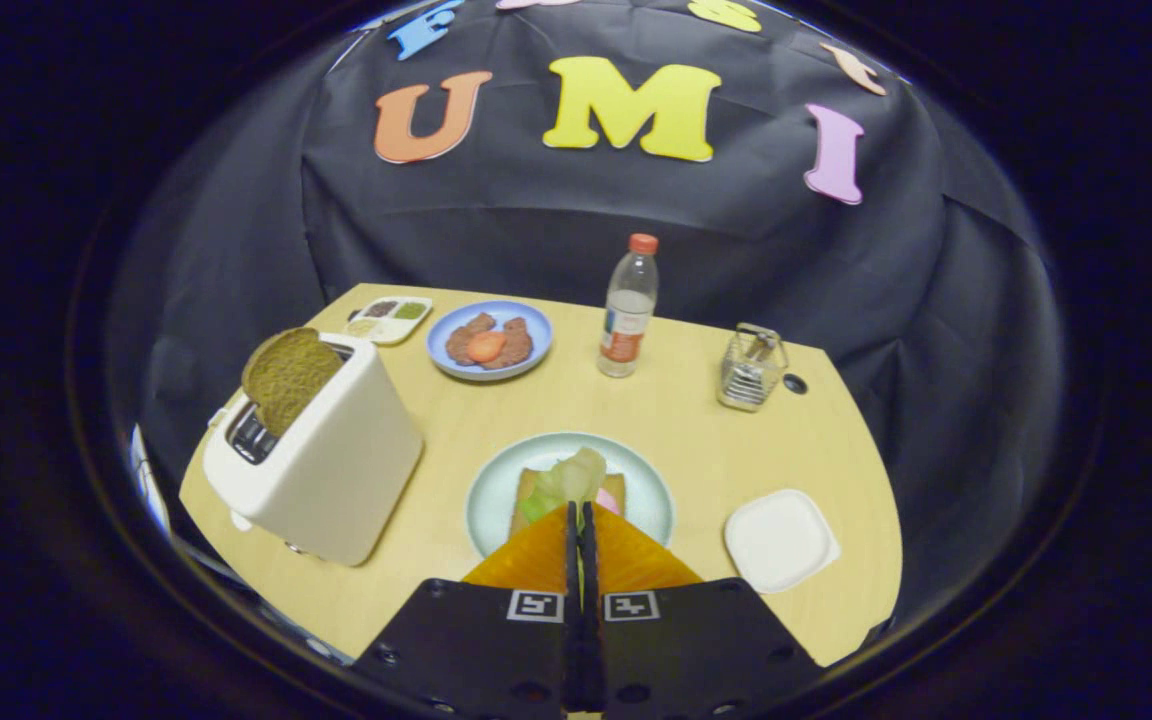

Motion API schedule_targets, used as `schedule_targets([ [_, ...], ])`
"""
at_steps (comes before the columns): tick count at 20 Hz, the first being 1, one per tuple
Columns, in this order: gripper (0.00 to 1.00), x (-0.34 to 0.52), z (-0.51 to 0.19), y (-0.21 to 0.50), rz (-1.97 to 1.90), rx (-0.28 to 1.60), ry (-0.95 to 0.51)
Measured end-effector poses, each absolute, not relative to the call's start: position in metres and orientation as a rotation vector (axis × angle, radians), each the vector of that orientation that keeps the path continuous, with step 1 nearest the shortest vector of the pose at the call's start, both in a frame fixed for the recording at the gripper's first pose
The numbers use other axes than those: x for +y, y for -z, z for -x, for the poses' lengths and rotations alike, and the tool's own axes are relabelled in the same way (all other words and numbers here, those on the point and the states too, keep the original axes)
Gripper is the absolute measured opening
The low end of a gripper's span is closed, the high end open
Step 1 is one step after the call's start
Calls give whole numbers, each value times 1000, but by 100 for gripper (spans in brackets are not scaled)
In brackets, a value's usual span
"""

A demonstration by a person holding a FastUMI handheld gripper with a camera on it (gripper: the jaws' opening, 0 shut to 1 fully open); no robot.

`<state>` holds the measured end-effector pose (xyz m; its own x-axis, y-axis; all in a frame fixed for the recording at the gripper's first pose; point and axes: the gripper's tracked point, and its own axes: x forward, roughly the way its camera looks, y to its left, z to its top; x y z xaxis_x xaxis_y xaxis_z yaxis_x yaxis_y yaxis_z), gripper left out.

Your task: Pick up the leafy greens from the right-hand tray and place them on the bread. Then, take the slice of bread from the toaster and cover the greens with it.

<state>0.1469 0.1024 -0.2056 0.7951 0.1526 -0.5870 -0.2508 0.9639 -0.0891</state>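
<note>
The pale leafy greens [572, 478] hang at the tips of my gripper [577, 512], whose fingers are shut on their near edge. They lie over a slice of bread [525, 497] on a light green plate [648, 490], with a bit of pink filling [608, 501] showing beside them. Left of the plate stands a white toaster [331, 475] with a brown slice of bread [288, 378] sticking up out of its slot. To the right of the plate sits a bare white square tray [781, 538].
Beyond the plate stand a blue plate [536, 325] with meat patties and a tomato slice, a clear bottle [628, 310] with a red cap, and a wire holder [751, 368]. A small divided tray [388, 318] lies behind the toaster. The wooden table [696, 430] ends close behind these.
</note>
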Motion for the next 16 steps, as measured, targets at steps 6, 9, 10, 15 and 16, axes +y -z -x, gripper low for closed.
schedule_targets([
  [6, 0, 142, -185, 237, 153, 682, -256],
  [9, 0, 128, -210, 250, 164, 705, -214],
  [10, 0, 124, -218, 254, 169, 709, -199],
  [15, 0, 93, -245, 277, 210, 741, -140],
  [16, 0, 89, -249, 280, 213, 748, -132],
])
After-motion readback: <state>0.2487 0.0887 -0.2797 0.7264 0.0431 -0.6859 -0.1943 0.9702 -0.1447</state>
